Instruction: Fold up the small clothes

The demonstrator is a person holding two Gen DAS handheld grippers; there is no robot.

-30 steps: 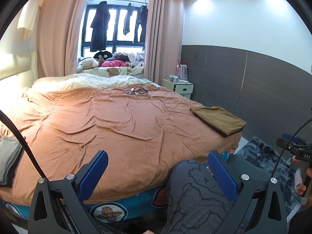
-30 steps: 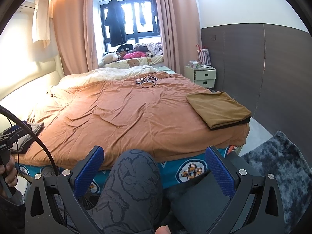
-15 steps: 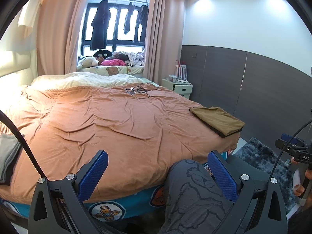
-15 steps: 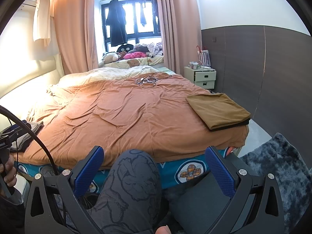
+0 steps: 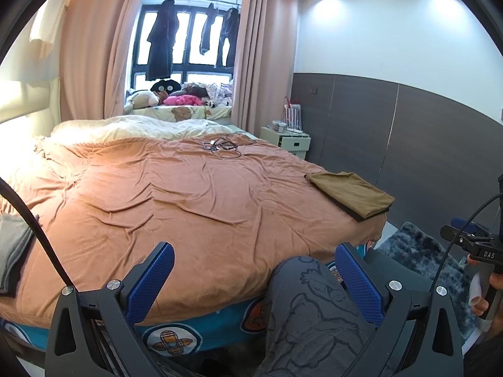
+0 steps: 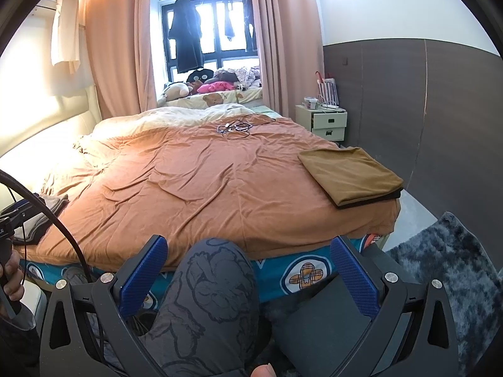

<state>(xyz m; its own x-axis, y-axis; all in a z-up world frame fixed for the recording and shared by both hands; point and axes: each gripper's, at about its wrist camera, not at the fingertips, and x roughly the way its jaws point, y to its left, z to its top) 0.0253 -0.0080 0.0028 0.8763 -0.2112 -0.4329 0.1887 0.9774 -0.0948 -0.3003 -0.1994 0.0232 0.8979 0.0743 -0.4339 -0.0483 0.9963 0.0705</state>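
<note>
A bedroom's orange-brown quilted bed carries a folded mustard-brown cloth garment stack at its right corner (seemingly finished) and unfolded grey clothes at the left; left hand-held gripper and right hand-held gripper hover wide, empty

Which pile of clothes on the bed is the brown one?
The folded brown stack at the bed's right edge, near the nightstand. The other pile, at the left edge, is grey.
</note>
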